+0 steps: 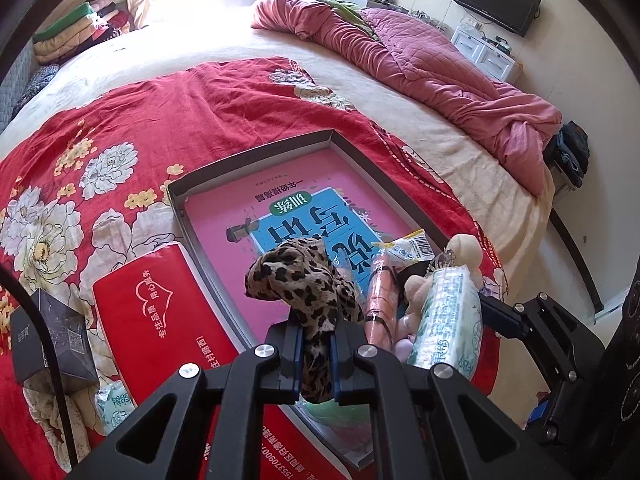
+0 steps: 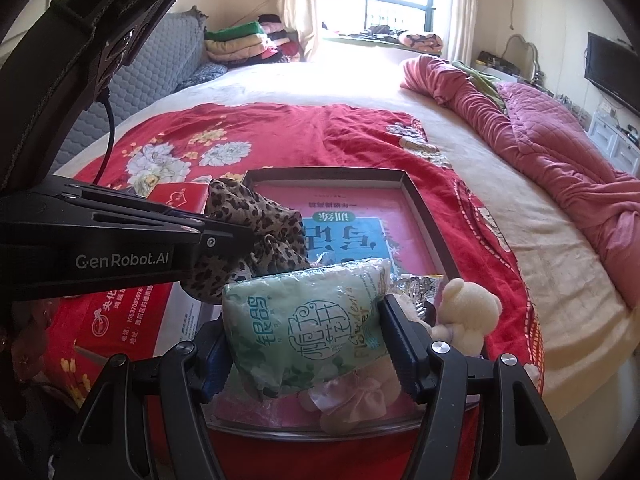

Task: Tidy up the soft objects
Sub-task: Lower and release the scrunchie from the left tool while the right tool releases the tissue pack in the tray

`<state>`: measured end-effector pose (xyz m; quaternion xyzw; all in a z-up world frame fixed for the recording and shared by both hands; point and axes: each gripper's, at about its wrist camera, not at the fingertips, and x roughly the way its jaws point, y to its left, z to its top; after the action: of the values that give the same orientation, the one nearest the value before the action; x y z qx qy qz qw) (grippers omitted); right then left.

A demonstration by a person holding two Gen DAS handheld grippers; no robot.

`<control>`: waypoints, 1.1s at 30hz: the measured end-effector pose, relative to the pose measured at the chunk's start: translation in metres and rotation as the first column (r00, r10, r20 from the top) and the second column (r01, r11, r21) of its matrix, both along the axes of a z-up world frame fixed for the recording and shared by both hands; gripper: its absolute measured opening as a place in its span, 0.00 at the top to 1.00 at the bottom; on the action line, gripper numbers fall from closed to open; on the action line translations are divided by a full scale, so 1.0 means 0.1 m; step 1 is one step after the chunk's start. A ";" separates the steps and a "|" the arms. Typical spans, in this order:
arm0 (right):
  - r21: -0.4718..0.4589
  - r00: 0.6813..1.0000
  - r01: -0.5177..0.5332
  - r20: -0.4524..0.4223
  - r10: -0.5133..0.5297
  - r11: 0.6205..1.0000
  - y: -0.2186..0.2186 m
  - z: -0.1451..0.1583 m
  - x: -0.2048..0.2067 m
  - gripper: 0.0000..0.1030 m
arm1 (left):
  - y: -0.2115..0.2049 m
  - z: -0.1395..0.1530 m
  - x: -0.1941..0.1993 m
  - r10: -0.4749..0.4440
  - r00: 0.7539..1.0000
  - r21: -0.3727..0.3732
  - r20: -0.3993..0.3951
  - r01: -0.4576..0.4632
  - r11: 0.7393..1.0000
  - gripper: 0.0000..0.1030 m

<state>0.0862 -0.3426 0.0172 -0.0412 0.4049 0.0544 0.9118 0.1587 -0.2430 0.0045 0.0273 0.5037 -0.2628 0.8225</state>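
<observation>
The left tool [image 1: 315,350] is pinching a leopard-print cloth [image 1: 298,280] tight and holding it over the shallow grey box [image 1: 256,152], likely so it can drop inside. The right tool [image 2: 308,344] squeezes a green tissue pack [image 2: 308,320] from both sides, also above the box. A pink book [image 1: 224,216] lines the bottom, and a cream teddy bear [image 2: 468,312] sits at the box's near corner. Everything rests on the red flowered blanket [image 1: 120,120] on the bed.

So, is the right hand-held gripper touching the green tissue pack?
Touching. The right wrist view shows the right hand-held gripper with both fingers pressed against the sides of the green tissue pack, holding it above the tray.
</observation>
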 end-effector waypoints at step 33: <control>0.059 0.997 -0.057 0.052 0.054 0.997 0.14 0.02 0.10 0.23 | 0.35 0.33 -0.05 0.068 0.997 -0.079 0.021 -0.066 0.995 0.38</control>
<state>0.0958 -0.3282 0.0193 -0.0262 0.3785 0.0907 0.9208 0.1539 -0.2082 0.0372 -0.0186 0.4839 -0.2540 0.8372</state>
